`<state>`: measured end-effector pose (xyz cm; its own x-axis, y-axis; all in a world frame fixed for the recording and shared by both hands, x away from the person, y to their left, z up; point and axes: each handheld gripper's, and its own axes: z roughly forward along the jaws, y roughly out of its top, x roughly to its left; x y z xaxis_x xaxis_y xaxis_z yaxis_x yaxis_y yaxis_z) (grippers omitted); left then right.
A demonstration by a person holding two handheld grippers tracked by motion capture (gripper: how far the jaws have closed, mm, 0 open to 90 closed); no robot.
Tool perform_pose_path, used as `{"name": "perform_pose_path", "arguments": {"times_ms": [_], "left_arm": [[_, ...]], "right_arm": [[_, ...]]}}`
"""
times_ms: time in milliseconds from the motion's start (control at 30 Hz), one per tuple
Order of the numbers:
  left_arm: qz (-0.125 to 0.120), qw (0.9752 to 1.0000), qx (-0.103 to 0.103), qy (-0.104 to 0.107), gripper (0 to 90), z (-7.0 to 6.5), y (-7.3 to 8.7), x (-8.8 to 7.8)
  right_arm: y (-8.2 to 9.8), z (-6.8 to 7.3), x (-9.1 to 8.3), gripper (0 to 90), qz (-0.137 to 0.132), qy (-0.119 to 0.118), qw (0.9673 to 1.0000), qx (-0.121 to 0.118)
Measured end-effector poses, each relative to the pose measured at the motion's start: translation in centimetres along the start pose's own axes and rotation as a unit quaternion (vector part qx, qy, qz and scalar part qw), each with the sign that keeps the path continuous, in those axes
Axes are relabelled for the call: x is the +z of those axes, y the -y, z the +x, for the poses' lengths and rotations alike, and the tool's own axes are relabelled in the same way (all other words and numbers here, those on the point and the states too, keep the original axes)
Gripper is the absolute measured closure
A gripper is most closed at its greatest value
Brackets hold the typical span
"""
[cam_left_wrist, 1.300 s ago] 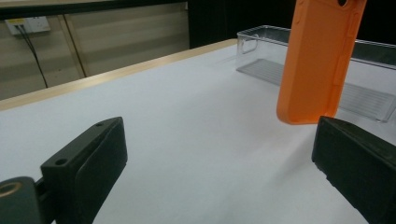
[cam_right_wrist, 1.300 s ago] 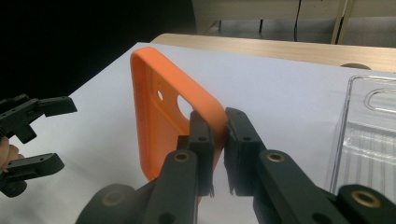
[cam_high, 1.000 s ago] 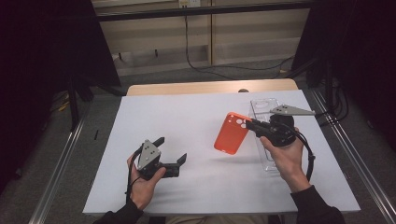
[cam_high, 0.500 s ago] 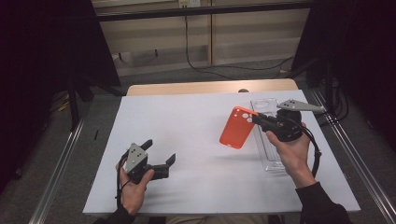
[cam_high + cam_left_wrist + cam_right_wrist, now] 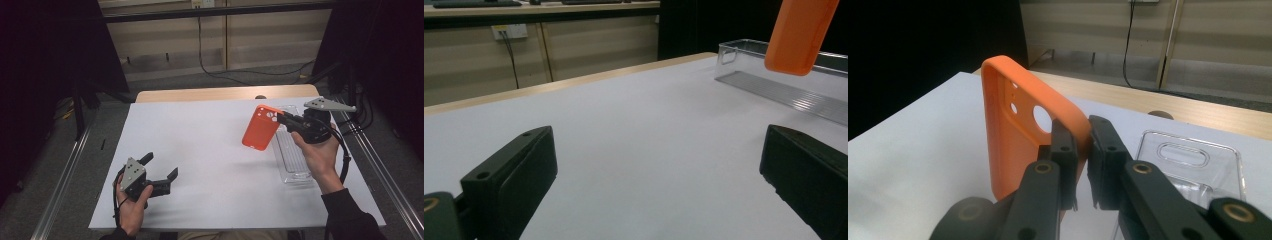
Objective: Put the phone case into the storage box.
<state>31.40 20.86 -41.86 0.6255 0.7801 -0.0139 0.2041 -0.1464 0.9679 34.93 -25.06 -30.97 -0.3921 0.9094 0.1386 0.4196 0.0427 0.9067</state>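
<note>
1. The orange phone case (image 5: 261, 127) hangs in the air above the desk (image 5: 210, 150), near its right edge and toward the far side. Its long axis runs nearly upright and leans a little. The camera cut-outs are at the top, and the open inner side shows in the right gripper view (image 5: 1018, 145).

2. Your right gripper (image 5: 286, 120) has the case. Its jaws are drawn narrow and pinch one long side wall near the top corner, one pad inside the shell and one outside. The rest of the case hangs free, out to the left of the jaws.

3. Just right of the case and below it lies the clear plastic tray (image 5: 295, 165), flat on the desk. Its long axis runs along the right edge. The case hangs beside the tray's left rim, not over its middle, so I judge the next move turns on that small sideways offset.

4. Your left gripper (image 5: 161, 175) is well apart, near the front left corner. Its jaws stand wide with nothing between them. The right hand is much the nearer.
</note>
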Motion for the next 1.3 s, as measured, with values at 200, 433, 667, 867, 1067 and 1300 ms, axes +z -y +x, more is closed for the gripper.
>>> {"name": "perform_pose_path", "arguments": {"times_ms": [200, 433, 667, 867, 1067, 1300], "left_arm": [[-0.007, 0.9999, 0.008, -0.01, 1.7, 0.6, 0.3, -0.7], [-0.009, 0.9997, 0.014, -0.015, 1.6, 1.0, 0.8, -1.2], [-0.022, 0.9993, 0.009, -0.028, 1.9, 1.0, 0.9, -1.6], [-0.02, 0.9994, 0.01, -0.026, 2.2, 0.9, 1.2, -1.2], [-0.019, 0.9994, 0.005, -0.028, 2.1, 0.9, 1.3, -1.1], [-0.014, 0.9996, 0.01, -0.021, 2.2, 0.8, 1.3, -1.0]], "right_arm": [[-0.3, -0.5, 0.0, 82.3, -0.004, 0.008, 1.0, -0.002], [-0.6, -1.0, 0.0, 82.3, -0.008, 0.017, 0.9998, -0.004], [-1.0, -1.7, 0.0, 82.4, -0.01, 0.032, 0.9994, -0.007], [-1.5, -2.3, -0.1, 82.4, -0.015, 0.041, 0.999, -0.01], [-1.8, -3.2, -0.2, 82.5, -0.016, 0.049, 0.9987, -0.004], [-2.2, -4.0, -0.1, 82.6, -0.018, 0.056, 0.9982, 0.001]]}}
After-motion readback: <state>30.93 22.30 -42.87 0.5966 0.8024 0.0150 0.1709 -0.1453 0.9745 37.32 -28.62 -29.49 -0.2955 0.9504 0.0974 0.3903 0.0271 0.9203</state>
